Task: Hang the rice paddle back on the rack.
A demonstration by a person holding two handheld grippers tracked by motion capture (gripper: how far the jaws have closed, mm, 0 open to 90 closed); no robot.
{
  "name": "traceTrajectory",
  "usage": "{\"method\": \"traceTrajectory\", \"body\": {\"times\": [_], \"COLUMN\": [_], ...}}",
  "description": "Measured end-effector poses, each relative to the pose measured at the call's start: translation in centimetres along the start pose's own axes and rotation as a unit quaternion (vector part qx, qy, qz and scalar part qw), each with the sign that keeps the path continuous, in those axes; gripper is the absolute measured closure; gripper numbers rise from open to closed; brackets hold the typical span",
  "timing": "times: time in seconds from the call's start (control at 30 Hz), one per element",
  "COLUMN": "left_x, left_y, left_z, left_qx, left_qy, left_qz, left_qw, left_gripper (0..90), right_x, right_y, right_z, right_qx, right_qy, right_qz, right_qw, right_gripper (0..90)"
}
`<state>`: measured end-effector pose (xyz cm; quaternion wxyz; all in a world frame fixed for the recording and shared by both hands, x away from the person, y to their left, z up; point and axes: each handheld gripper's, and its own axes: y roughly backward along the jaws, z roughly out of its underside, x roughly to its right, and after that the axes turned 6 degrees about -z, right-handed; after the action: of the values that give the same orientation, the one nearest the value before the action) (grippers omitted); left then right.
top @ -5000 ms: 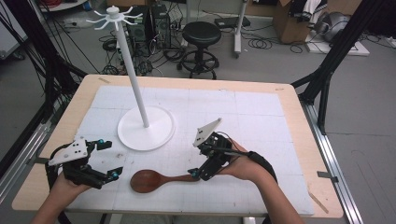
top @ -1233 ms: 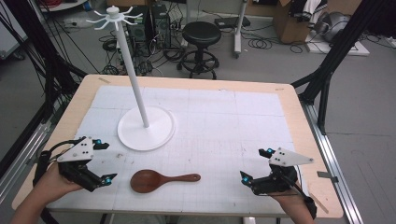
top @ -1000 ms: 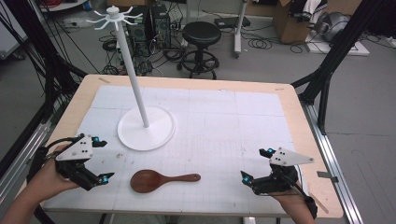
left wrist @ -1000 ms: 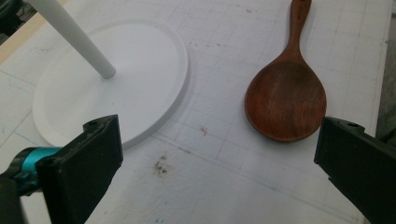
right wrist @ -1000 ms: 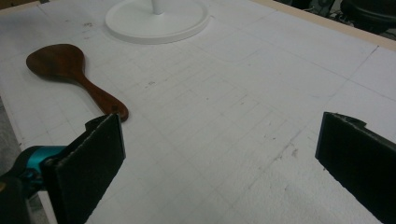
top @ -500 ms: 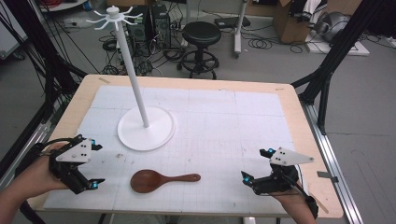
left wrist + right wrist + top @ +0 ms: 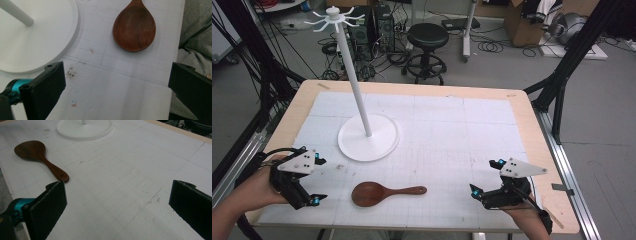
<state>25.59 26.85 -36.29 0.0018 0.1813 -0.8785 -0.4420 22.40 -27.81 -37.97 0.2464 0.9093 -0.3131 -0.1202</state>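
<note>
Wooden spoon (image 7: pixel 384 192), smooth oval bowl, lies on gridded mat (image 7: pixel 452 150).

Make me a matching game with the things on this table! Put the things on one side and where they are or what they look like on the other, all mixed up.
Things:
1. wooden spoon
2. white stand
3. left hand-held gripper
4. right hand-held gripper

Descriptions:
A. open, near the table's right front corner
B. tall pole on a round base
C. dark brown, lying flat near the front edge
D. open, just left of the spoon's bowl

Pairs: 1-C, 2-B, 3-D, 4-A
</note>
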Motion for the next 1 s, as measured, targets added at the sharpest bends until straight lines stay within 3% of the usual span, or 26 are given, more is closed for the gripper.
{"method": "traceTrajectory", "body": {"times": [0.57,0.87,1.0], "left_x": [0.6,1.0,1.5], "left_y": [-2.6,-3.6,-4.3], "left_z": [-2.2,-3.3,-4.4], "left_qx": [0.014,0.013,0.014], "left_qy": [0.000,-0.003,-0.003], "left_qz": [0.044,0.048,0.052], "left_qw": [0.9989,0.9987,0.9986], "left_gripper": [2.6,2.6,2.6], "right_x": [-0.2,-0.4,-0.3], "right_y": [-0.3,-0.6,-0.7], "right_z": [0.0,0.0,0.1], "right_qx": [-0.009,-0.015,-0.017], "right_qy": [0.002,0.005,0.003], "right_qz": [-0.004,-0.007,-0.006], "right_qw": [0.9999,0.9998,0.9998], "right_gripper": [0.5,0.5,0.5]}}
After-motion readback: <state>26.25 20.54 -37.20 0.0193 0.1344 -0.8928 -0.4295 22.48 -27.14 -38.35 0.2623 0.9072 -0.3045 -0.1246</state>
